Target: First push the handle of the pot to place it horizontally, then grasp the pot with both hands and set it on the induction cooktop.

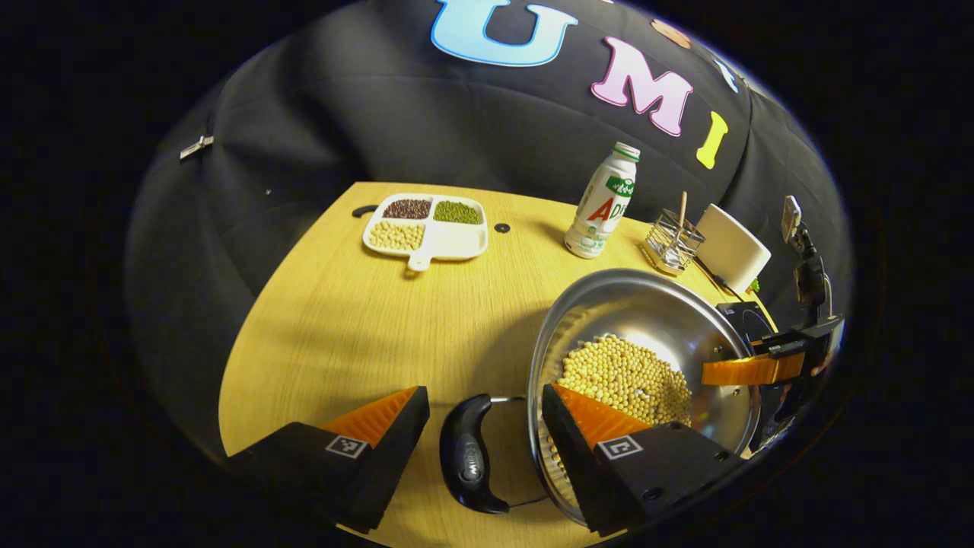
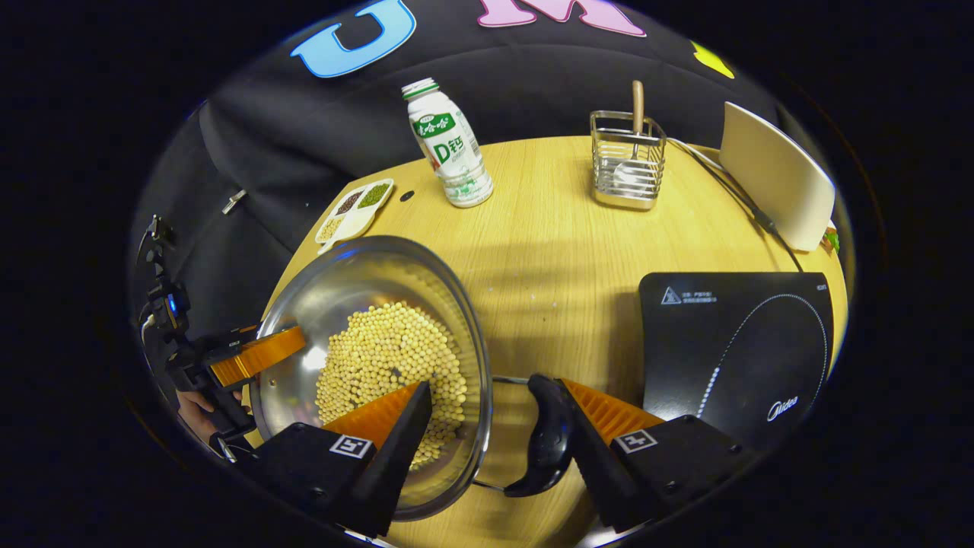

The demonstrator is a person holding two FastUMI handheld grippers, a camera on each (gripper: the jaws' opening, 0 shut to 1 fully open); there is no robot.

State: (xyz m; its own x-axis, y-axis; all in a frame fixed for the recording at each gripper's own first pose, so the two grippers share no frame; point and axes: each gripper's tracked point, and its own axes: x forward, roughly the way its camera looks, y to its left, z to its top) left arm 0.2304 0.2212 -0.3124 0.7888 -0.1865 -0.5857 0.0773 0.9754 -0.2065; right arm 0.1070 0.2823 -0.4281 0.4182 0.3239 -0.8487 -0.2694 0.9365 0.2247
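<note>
Pot of soybeans sits beside induction cooktop, not on it; left gripper and right gripper, both spread, straddle rim and handles. Lift remains.

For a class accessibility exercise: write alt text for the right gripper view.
The open right tool straddles the rim and black side handle of a round steel pot of yellow beans, on a wooden table beside a black induction cooktop.
</note>
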